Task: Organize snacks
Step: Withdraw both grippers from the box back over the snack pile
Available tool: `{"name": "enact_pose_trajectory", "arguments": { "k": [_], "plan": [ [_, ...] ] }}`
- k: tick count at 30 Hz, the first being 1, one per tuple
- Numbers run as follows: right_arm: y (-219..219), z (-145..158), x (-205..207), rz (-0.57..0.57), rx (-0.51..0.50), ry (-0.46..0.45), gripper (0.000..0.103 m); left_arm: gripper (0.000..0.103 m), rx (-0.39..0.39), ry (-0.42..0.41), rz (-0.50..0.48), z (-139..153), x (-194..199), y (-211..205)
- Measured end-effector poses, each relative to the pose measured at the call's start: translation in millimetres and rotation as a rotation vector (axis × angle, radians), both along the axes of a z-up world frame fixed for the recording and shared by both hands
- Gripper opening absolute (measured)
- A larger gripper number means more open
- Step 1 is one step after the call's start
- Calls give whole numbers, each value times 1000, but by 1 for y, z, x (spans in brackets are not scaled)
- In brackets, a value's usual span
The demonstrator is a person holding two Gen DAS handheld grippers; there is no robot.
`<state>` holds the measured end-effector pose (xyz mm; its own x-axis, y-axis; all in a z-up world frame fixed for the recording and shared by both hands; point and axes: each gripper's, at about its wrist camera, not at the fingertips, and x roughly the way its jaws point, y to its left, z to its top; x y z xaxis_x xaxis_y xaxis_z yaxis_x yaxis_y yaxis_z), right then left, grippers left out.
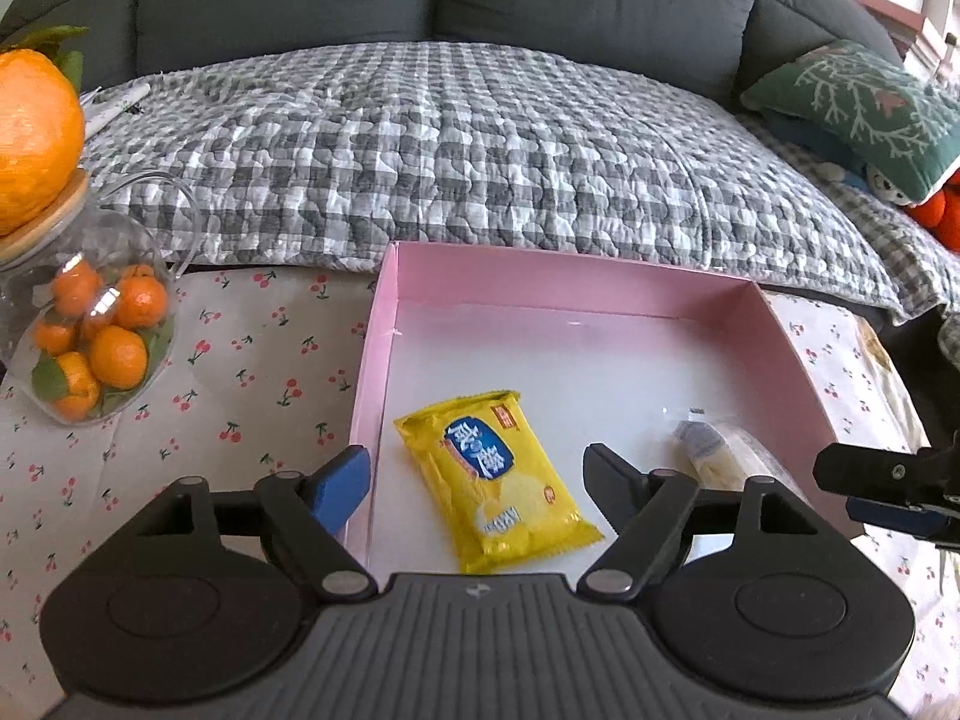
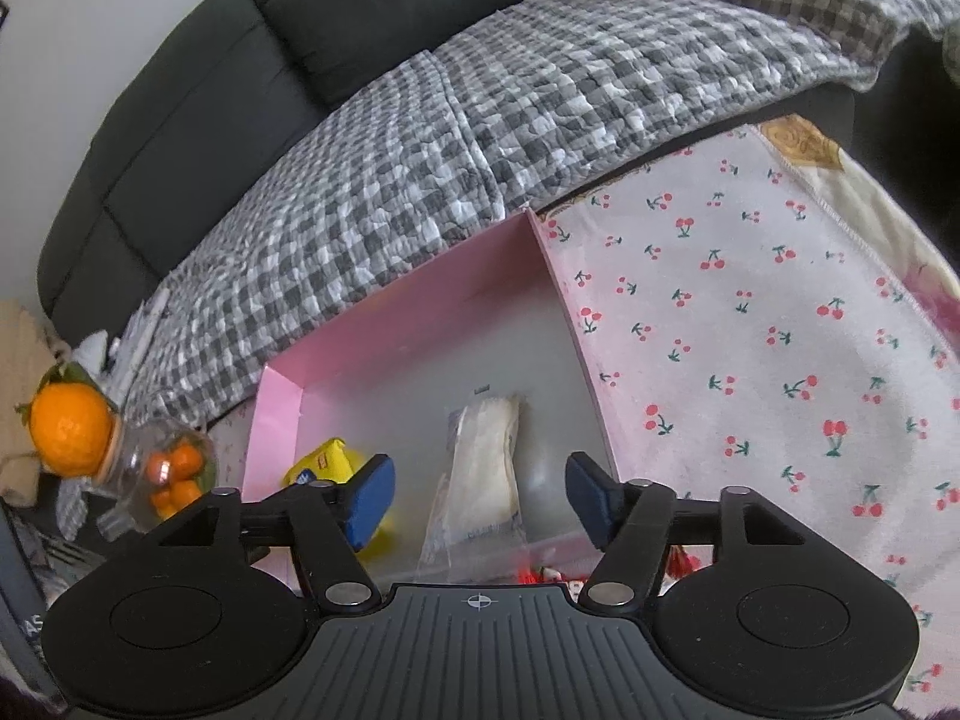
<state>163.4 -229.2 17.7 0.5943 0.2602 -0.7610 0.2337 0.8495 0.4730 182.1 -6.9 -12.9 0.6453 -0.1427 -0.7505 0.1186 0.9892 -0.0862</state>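
A pink shallow box sits on the cherry-print tablecloth. Inside it lie a yellow chip packet and a clear-wrapped pale snack. My left gripper is open and empty, hovering above the yellow packet, its left finger over the box's left wall. My right gripper is open and empty above the clear-wrapped snack; the yellow packet shows behind its left finger. The box wall also shows in the right wrist view. The right gripper shows at the right edge of the left wrist view.
A glass jar of small oranges with a large orange on its lid stands left of the box. A grey checked quilt covers the sofa behind the table. A green cushion lies at the far right.
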Motion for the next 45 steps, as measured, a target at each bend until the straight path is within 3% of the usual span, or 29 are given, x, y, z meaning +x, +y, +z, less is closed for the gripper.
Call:
{"name": "enact_pose_trajectory", "arguments": {
  "k": [4,9,19,28,38,45],
  "plan": [
    [7,14,-8,35,-64,5,67,88,10,-6,-18,10,-18,-1],
    [11,27,-22,59,-96,27,72,94,56,-11,-34,17,-36,-3],
    [21,42,-57,150,-184,27,82,102,71,35,-43,28,-71,3],
    [22,40,-85,178,-271,-17,82,102,30,85,-43,17,-100,15],
    [14,24,-114,221,-331,-57,82,102,-2,107,-124,2,-125,19],
    [20,12,-135,330,-358,-91,82,102,-2,99,-183,-7,-143,24]
  ]
}}
